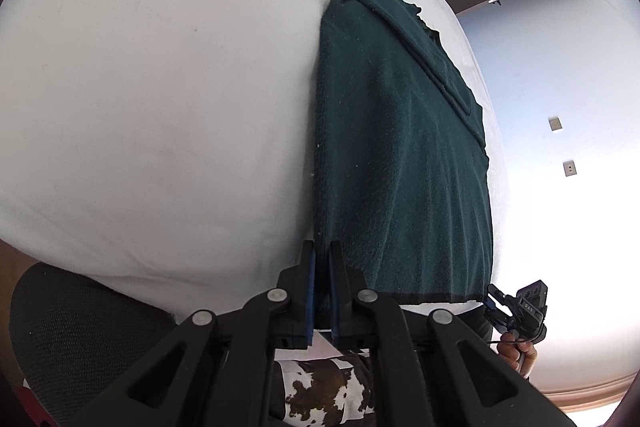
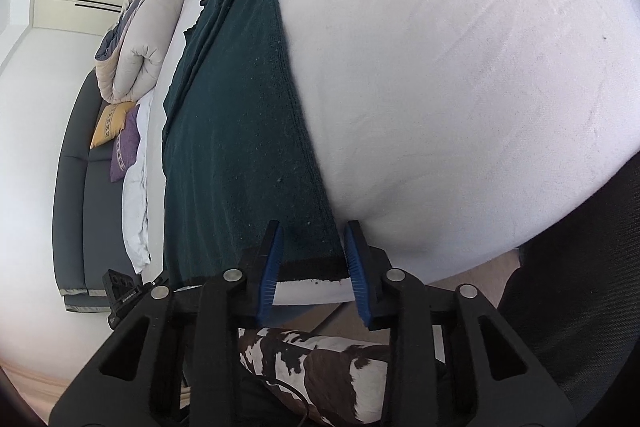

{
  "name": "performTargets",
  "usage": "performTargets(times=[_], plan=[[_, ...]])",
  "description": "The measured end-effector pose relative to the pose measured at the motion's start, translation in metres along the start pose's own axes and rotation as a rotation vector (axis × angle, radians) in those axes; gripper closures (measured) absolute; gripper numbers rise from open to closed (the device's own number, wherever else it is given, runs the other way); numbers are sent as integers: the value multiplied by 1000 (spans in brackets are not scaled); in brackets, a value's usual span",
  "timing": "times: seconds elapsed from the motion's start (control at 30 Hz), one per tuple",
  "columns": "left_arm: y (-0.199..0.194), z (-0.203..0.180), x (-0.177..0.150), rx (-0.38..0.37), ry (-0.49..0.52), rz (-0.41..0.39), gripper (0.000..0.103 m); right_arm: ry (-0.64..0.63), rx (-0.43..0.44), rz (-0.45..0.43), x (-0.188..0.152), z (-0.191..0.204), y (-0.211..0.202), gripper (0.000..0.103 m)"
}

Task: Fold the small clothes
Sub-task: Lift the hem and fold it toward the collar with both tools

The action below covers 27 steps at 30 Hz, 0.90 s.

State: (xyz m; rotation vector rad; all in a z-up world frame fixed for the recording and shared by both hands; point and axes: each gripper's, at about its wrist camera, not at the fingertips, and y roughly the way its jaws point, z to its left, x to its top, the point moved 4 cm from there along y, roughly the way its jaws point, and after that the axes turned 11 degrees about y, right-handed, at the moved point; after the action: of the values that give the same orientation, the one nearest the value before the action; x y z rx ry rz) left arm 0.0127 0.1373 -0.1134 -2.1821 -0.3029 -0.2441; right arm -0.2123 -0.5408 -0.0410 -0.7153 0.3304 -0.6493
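A dark green knit garment (image 1: pixel 400 155) lies flat on the white bed (image 1: pixel 160 107), folded lengthwise into a long strip. My left gripper (image 1: pixel 322 255) is shut on its near left corner at the hem. In the right wrist view the same garment (image 2: pixel 240 131) runs away from me. My right gripper (image 2: pixel 314 239) is open, its blue pads either side of the near right corner of the hem, which lies between them ungripped. The right gripper also shows in the left wrist view (image 1: pixel 516 307) at the hem's right end.
The bed's near edge runs just under the hem. A black mesh chair (image 1: pixel 80 339) stands at the lower left. My cow-print trousers (image 2: pixel 320 375) are below the grippers. A dark sofa (image 2: pixel 80 187) with cushions and a rolled duvet (image 2: pixel 136 43) stands beyond the bed's left side.
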Motion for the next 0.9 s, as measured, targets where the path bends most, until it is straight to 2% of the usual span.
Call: performTargets(times=[0.03,0.07,0.13,0.27,0.5,0.63,0.9], plan=[[-1,0,0,-2,0,-3,98,0,7,1,0,0,0,87],[-1,0,0,-3,-2,-5,98,-5,9,3,-1,1,0,92],[-2,-2,0,-9,-4,-11,98,-12,27,1,-3,6,-1,95],[-9,-8,1,-42,-1,-28,98,-40,69,-10,-4,21,-10,96],[-32,-20,24,-215,-69,-140,98,-48,187,-30,18,61,-31,96],[-44,-21,51,-295,-119,-228,98,-48,247,-57,43,92,-36,96],[-43,-20,119,-336,-167,-314,98,-34,267,-139,116,147,-24,96]])
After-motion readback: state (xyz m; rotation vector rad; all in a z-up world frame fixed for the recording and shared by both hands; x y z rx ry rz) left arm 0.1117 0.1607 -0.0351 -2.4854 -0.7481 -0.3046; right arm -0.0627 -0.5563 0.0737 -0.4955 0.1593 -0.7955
